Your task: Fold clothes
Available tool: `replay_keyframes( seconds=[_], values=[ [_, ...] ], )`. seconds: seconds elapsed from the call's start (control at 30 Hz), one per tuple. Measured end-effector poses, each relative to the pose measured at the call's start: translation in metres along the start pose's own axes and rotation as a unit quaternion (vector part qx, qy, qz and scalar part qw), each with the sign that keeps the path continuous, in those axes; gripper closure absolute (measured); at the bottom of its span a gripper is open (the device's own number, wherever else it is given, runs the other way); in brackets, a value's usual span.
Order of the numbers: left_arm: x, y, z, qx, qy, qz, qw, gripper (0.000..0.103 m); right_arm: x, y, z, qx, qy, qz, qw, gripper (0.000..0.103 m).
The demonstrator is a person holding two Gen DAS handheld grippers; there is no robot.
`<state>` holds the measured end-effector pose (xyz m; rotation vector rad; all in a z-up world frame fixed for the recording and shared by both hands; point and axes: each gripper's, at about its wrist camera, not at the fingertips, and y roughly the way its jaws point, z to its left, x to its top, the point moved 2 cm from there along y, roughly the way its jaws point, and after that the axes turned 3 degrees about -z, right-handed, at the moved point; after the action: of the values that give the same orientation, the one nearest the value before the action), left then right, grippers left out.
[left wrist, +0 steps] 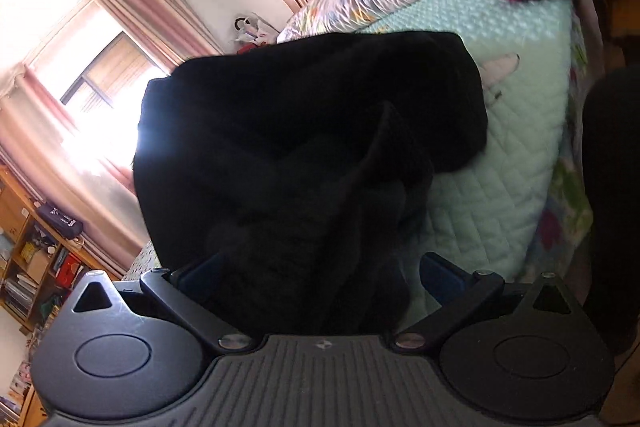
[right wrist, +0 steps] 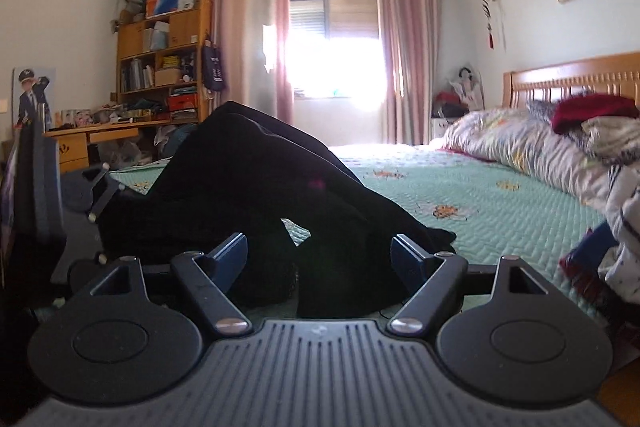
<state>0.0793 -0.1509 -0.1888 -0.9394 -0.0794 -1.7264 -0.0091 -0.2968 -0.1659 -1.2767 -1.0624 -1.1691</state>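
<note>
Closest to the lens in the right wrist view: the right claw (right wrist: 318,251), its 2 blue-padded fingers (right wrist: 228,253) spread wide apart, nothing clamped. Black cloth sits in the gap btwn them but the pads don't press on it.

The black garment (right wrist: 256,195) is a thick, soft-looking, v. dark piece, heaped on the near part of the bed (right wrist: 460,195). It rises in a rounded hump w/ heavy folds; 1 limb-like part slopes down to the right and ends flat on the mint quilted cover. A small gap under a fold shows the cover through it. Detail in the fabric is hard to read, it's nearly solid black.

Left wrist view: the left claw (left wrist: 318,275) also has its fingers (left wrist: 438,277) wide apart. The same black garment (left wrist: 304,163) fills the gap and bunches up in front, w/ a raised ridge of fabric running up the middle. Can't tell whether the pads touch it; the left pad is partly hidden by cloth.

Behind: pink curtains (right wrist: 404,43), bright window (right wrist: 332,39), wooden shelf (right wrist: 164,55), wooden headboard (right wrist: 568,75), a pile of other clothes (right wrist: 592,123) at the head of the bed.
</note>
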Motion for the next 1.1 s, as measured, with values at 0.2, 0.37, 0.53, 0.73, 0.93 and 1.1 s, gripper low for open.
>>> replay_keyframes(
  seconds=[0.2, 0.37, 0.53, 0.73, 0.93, 1.1],
  values=[
    [-0.008, 0.010, -0.007, 0.011, 0.019, -0.001, 0.9998, 0.001, 0.014, 0.039, 0.010, 0.005, -0.124, -0.011, 0.992, 0.017],
    [-0.019, 0.016, -0.017, 0.030, 0.078, -0.003, 0.9965, 0.001, 0.007, 0.102, 0.015, -0.014, -0.208, 0.009, 0.978, 0.017],
    [-0.025, 0.028, -0.008, 0.039, 0.076, 0.005, 0.9963, 0.000, 0.003, 0.157, 0.023, -0.003, -0.250, 0.023, 0.968, 0.017],
    [-0.024, 0.053, 0.031, 0.044, 0.025, 0.022, 0.9984, 0.003, 0.039, 0.232, -0.012, 0.031, -0.107, 0.089, 0.990, 0.073],
    [-0.031, 0.076, 0.120, 0.043, -0.115, 0.025, 0.9921, 0.007, 0.094, 0.292, -0.044, 0.042, 0.077, 0.113, 0.990, 0.082],
    [-0.067, 0.091, 0.195, 0.083, -0.261, 0.043, 0.9609, 0.004, 0.072, 0.344, -0.040, -0.003, 0.084, 0.205, 0.975, 0.075]
  ],
)
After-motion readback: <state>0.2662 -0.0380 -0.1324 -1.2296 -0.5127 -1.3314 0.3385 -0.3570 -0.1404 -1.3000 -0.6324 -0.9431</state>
